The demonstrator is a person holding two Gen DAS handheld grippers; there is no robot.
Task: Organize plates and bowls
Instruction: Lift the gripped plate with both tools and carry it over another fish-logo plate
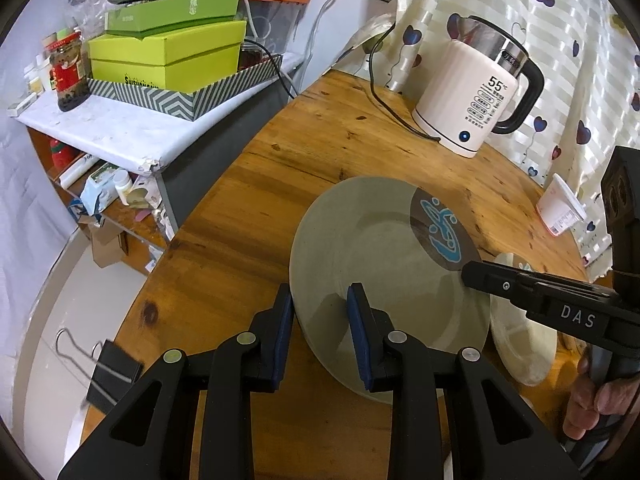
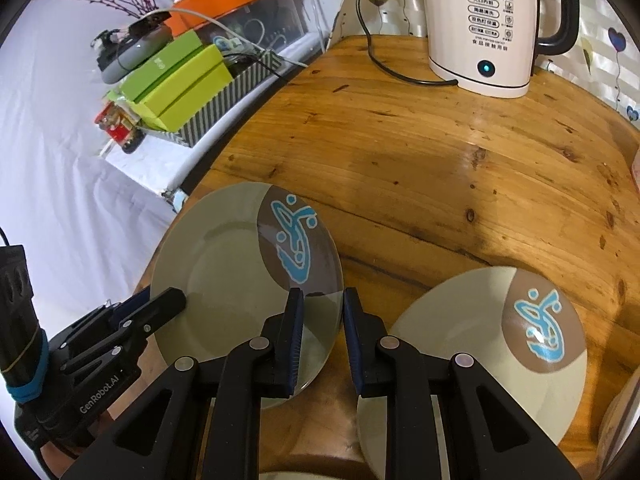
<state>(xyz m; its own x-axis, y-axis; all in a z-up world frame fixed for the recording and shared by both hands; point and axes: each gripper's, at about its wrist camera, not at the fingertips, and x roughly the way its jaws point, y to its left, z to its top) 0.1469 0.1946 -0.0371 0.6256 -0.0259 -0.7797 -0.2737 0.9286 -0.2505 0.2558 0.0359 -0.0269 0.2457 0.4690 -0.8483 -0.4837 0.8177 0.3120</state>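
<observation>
While both angle downward, left hand-held gripper (image 1: 320,312) and right hand-held gripper (image 2: 322,316) each clamp the plate (image 2: 224,264) rim.

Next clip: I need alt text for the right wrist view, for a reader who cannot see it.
Both grippers straddle opposite rims of a grey-green plate with a blue fish motif: the right gripper near its right edge, the left gripper at its left. A matching plate lies right of it on the wooden table, a white kettle behind.
</observation>
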